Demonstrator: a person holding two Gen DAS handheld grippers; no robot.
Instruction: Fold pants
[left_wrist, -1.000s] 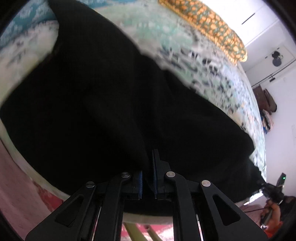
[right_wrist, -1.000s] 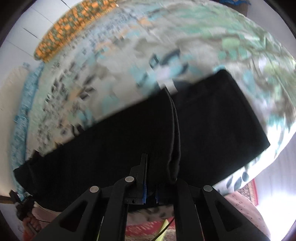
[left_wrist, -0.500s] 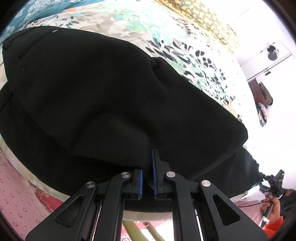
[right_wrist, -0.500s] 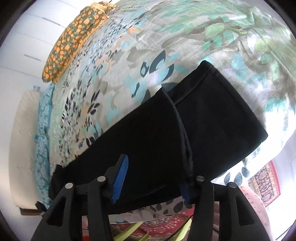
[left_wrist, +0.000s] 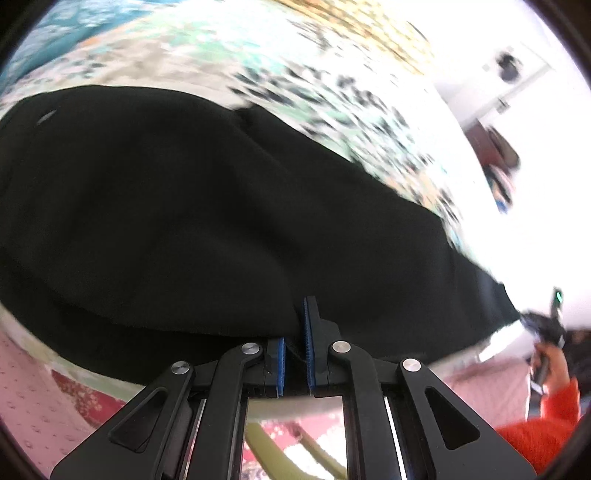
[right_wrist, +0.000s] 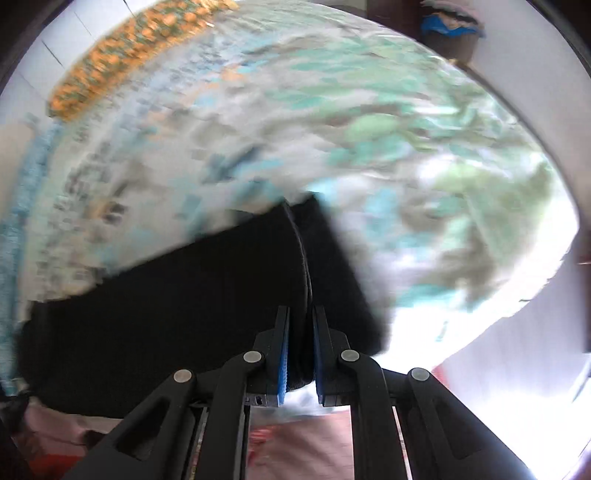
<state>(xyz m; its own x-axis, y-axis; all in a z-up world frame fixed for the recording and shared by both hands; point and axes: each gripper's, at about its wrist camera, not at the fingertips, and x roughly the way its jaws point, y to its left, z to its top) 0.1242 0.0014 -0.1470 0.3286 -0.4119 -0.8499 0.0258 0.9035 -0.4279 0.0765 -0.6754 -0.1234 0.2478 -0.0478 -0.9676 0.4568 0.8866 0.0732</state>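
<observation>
Both claws are on the cloth here. The left claw (left_wrist: 295, 343) is clamped narrow on the near edge of the black pants (left_wrist: 207, 206), its blue pads (left_wrist: 281, 360) pinching a thin lip of fabric right at the tips. From that pinch the pants spread out ahead and to both sides, draped over the edge of the bed (left_wrist: 325, 99) with its leafy floral cover. That looks like the wide end of the garment: a rounded double layer runs off to the left of the claw, and a longer stretch trails away to the right. Over on the other side, the right claw (right_wrist: 300, 343) has its pads (right_wrist: 282, 363) drawn in on a thick rolled fold, a seam line running straight ahead from between the tips. To its left lies the long dark run of the legs; to its right, a short flap ends just short of the bright bedcover (right_wrist: 369, 147). Each claw has taken an end on the near side, presumably so the cloth can be carried as one straight edge — lift one end alone and it would sag and twist. Far ahead of the right claw an orange patterned pillow (right_wrist: 122, 55) sits at the top of the bed, well apart. At the lower right of the left view a person's hand (left_wrist: 550, 365) in an orange sleeve grips the other tool. The fold itself does not look finished.
</observation>
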